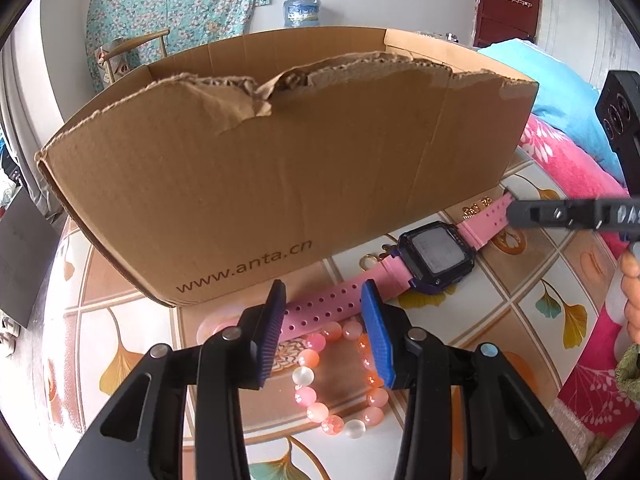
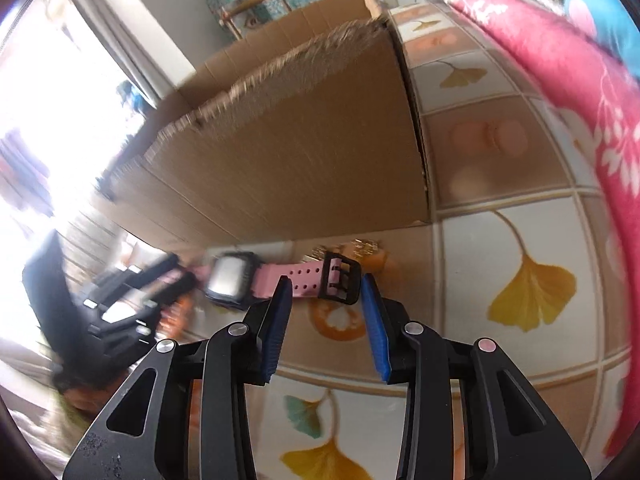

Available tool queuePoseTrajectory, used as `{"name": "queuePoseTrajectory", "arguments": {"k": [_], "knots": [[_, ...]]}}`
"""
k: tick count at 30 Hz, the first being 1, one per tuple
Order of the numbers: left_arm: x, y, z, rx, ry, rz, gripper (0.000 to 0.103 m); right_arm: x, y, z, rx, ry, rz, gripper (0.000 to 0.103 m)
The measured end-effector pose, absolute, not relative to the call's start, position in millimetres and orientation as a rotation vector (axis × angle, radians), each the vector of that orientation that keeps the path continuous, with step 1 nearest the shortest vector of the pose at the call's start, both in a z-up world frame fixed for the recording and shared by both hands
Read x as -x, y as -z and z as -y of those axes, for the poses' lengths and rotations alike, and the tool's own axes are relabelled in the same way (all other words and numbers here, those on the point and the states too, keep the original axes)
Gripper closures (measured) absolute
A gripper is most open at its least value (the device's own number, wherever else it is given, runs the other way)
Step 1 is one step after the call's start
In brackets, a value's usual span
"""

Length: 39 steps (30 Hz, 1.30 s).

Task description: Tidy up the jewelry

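Observation:
A pink-strapped watch with a dark square face lies flat on the tablecloth, right in front of a cardboard box. My left gripper is open and straddles the holed strap end, its blue pads not pressing on it. A bracelet of pink and orange beads lies just under that gripper. My right gripper is open around the black buckle end of the watch. From the left wrist it shows as a black finger reaching in from the right.
Small gold pieces and a gold hoop lie by the box's foot, also as gold glints. A pink blanket bounds the right side. The cloth has a tile and ginkgo-leaf print. A person's hand shows at the right edge.

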State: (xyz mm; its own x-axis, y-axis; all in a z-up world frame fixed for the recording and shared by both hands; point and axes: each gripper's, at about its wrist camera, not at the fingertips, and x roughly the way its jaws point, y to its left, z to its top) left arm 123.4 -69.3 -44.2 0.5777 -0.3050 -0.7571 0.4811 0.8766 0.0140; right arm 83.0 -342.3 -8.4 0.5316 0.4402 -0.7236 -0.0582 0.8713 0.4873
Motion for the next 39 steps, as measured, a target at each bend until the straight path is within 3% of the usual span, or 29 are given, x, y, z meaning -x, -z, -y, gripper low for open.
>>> {"name": "queuePoseTrajectory", "arguments": {"k": [7, 9, 12, 17, 22, 29, 39], "knots": [[-119.0, 44.9, 63.3, -0.222, 0.478, -0.824, 0.065, -88.8, 10.5, 352.2, -0.738, -0.466, -0.921, 0.074], [-118.4, 44.9, 61.8, -0.217, 0.481, -0.822, 0.065, -90.9, 12.3, 347.3, -0.714, -0.432, -0.931, 0.077], [-117.5, 44.7, 59.7, -0.212, 0.486, -0.819, 0.065, -93.9, 15.9, 335.2, -0.662, -0.384, -0.959, 0.083], [-115.7, 45.3, 56.0, -0.208, 0.498, -0.809, 0.065, -91.9, 10.5, 315.2, -0.567, -0.322, -0.947, 0.101], [-112.4, 41.5, 47.4, -0.157, 0.547, -0.809, 0.064, -85.0, -17.1, 295.7, -0.499, -0.336, -0.898, 0.102], [-77.7, 22.3, 69.0, -0.253, 0.660, -0.679, 0.044, -75.6, -47.1, 274.3, -0.483, -0.420, -0.857, 0.102], [-71.5, 14.1, 91.4, -0.292, 0.602, -0.615, 0.044, -78.7, -57.8, 263.4, -0.522, -0.517, -0.904, 0.102]]}}
